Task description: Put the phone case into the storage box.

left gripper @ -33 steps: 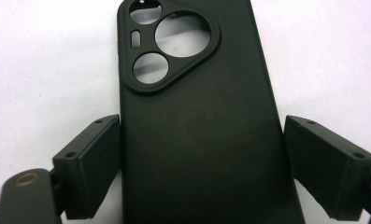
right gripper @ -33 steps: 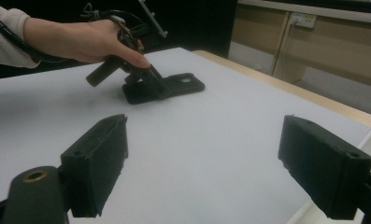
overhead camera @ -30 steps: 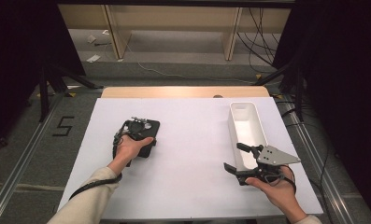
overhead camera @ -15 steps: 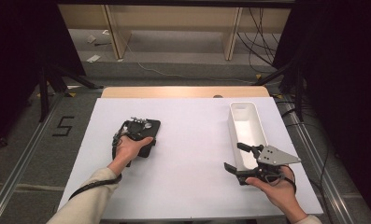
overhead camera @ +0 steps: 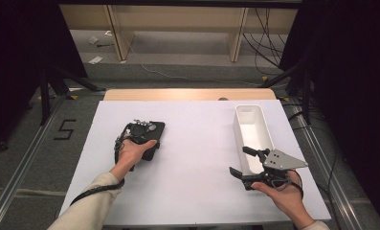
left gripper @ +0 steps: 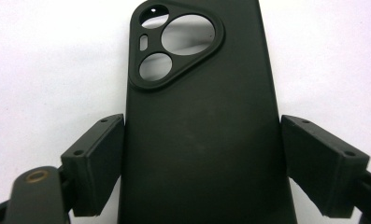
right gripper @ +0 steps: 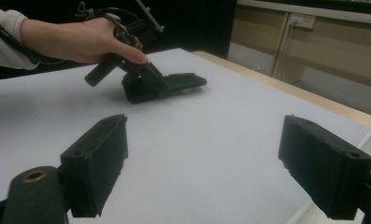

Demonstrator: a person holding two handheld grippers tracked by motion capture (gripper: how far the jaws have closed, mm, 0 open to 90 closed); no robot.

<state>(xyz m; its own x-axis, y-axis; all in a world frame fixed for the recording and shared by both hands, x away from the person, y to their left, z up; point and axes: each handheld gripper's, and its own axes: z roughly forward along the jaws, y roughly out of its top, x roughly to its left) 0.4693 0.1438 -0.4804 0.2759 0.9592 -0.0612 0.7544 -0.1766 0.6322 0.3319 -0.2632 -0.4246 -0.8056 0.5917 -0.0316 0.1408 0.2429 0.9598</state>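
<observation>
Left hand-held gripper (left gripper: 202, 154) straddles black phone case (left gripper: 197, 116) flat on white worktop (overhead camera: 197, 158), pads touching its edges (grip unclear); right hand-held gripper (right gripper: 206, 163) wide, holding nothing.

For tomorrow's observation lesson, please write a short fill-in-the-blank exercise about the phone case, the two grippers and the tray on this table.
1. The left gripper has a black phone ____ between its jaws.
2. The phone case lies on a ____ table.
3. The long white tray stands beside the ____ gripper.
4. The right gripper has ____ between its jaws.

Missing words: case; white; right; nothing
</observation>
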